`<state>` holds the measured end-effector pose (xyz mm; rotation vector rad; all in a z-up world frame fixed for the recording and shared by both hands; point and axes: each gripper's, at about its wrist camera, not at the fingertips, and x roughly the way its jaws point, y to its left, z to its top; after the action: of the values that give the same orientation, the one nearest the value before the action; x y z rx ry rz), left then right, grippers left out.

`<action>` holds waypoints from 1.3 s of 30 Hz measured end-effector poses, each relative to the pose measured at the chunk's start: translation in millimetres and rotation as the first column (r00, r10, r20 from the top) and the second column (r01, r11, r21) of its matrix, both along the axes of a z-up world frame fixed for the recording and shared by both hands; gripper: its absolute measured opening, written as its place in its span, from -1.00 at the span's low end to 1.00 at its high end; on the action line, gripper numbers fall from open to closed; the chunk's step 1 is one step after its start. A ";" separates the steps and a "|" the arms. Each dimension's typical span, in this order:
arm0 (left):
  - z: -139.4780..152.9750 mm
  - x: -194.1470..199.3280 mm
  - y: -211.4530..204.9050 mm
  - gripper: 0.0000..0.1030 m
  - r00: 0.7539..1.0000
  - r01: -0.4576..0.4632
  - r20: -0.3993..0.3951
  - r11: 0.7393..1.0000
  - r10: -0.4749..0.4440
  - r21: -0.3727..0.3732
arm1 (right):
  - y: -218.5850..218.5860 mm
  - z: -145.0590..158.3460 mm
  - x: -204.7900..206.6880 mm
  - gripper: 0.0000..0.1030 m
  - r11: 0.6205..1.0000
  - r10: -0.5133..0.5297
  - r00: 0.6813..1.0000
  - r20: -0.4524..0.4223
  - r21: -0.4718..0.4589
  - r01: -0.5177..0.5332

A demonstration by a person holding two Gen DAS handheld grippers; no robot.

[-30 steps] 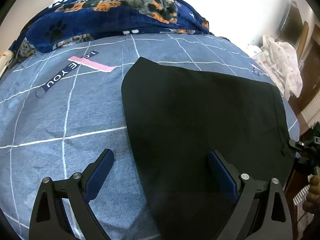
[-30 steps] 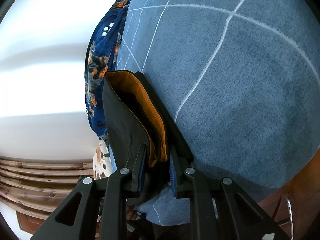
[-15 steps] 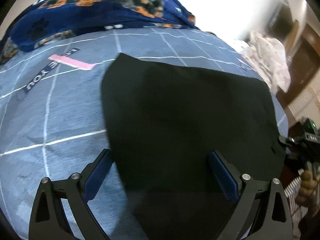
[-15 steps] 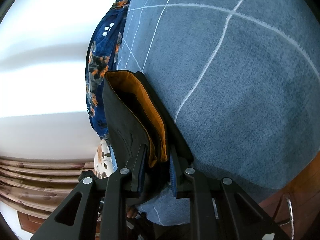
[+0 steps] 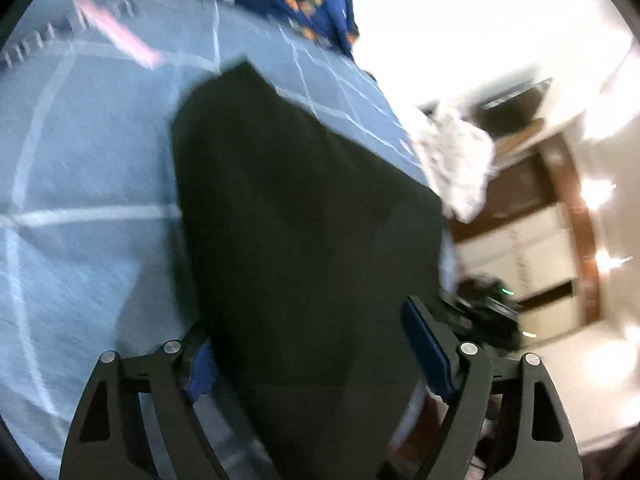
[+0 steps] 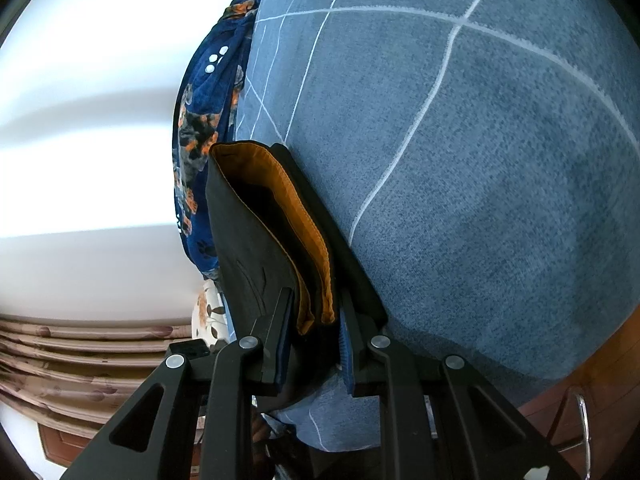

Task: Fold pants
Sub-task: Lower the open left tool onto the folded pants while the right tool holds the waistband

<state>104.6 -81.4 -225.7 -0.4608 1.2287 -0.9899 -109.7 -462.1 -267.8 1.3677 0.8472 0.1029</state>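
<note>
Black pants (image 5: 304, 216) lie spread flat on the blue grid bedspread (image 5: 88, 168). My left gripper (image 5: 316, 344) is open, low over the near part of the pants, its fingers standing either side of the cloth. My right gripper (image 6: 314, 332) is shut on the pants' waistband (image 6: 280, 216), whose orange lining shows between the black layers. The right gripper also shows in the left wrist view (image 5: 480, 316) at the pants' right edge. The left wrist view is blurred.
A dark blue dog-print blanket (image 5: 316, 4) lies along the far side of the bed, also in the right wrist view (image 6: 204, 120). A white floral cloth (image 5: 456, 160) hangs off the bed's right. A pink label (image 5: 116, 36) lies far left. Wooden furniture (image 5: 532, 184) stands beyond.
My left gripper has swung to the right and moved in over the pants, so the room's right side has come into view. My right gripper has kept its hold without moving.
</note>
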 end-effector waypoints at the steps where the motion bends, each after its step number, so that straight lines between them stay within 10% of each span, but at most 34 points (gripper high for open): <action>1: 1.3 -1.8 -1.9 0.57 1.000 0.025 0.012 1.000 -0.025 0.011 | 0.9 0.0 0.6 -0.69 1.000 -0.001 1.000 0.001 0.002 0.001; 8: 0.4 -6.9 -8.2 0.57 0.988 0.143 -0.046 0.989 -0.144 -0.039 | -0.9 -2.3 -0.2 -0.69 1.000 -0.002 1.000 0.004 0.010 0.002; 14: 4.4 -2.6 -10.0 0.55 0.988 0.093 -0.099 0.970 -0.118 -0.222 | -1.7 -2.5 -0.5 -0.68 1.000 -0.004 1.000 0.008 0.010 0.004; 18: -5.9 -5.4 -23.3 -0.45 0.998 0.050 -0.026 0.999 -0.050 0.016 | -2.8 -2.8 -1.6 -0.68 1.000 -0.003 1.000 0.009 0.012 0.003; 29: -3.6 -14.2 -24.8 -0.54 1.000 -0.007 -0.008 0.997 0.007 0.075 | -5.4 1.5 3.4 -0.59 0.999 0.033 0.999 -0.004 0.007 -0.033; 39: -3.9 -18.2 -23.7 -0.54 1.000 -0.007 0.015 0.994 0.005 0.113 | -21.6 44.6 35.3 0.00 0.958 0.103 0.993 -0.059 -0.262 -0.115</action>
<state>86.3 -105.1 -229.6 -0.3677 1.2624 -0.9114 -74.4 -483.7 -223.2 1.0760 0.9391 0.0417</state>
